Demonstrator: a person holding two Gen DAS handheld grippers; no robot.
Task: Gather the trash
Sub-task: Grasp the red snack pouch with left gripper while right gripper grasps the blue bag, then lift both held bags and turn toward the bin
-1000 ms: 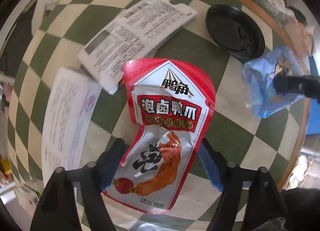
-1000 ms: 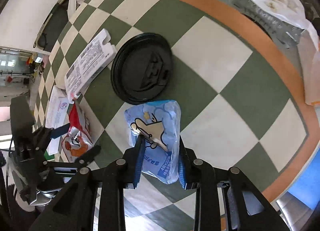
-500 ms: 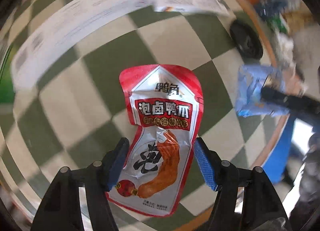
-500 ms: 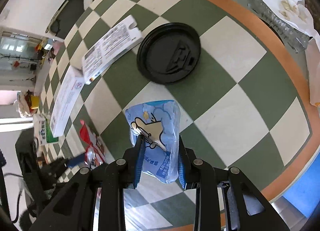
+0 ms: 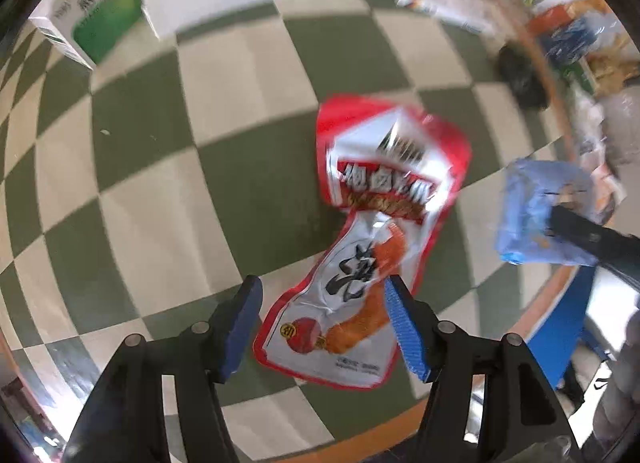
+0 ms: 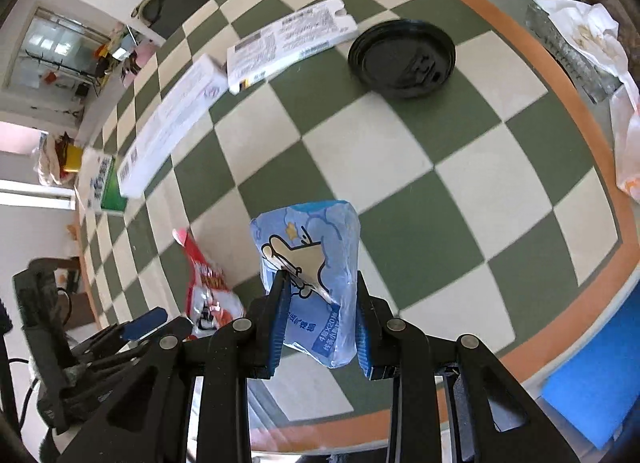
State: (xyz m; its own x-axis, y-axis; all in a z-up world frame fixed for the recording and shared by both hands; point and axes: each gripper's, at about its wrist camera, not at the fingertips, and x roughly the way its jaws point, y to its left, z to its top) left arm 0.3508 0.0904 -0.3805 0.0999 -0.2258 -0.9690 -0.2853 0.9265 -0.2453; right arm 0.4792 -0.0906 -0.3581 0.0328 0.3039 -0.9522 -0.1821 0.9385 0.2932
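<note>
Jaws opening around red snack pouch (image 5: 372, 247) near table edge (image 5: 560, 283)

Lid (image 6: 401, 59) lies on table (image 6: 460, 179), right of boxes (image 6: 288, 43).

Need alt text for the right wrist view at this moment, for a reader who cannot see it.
The right claw is shut on a light blue cartoon-print tissue pack above a green-and-cream checkered tablecloth. Behind lie a black cup lid and white printed boxes; at lower left the left claw carries a red snack wrapper.

Open checkered tabletop (image 6: 400, 167); boxes (image 6: 280, 47) and lid (image 6: 402, 59) beyond.
</note>
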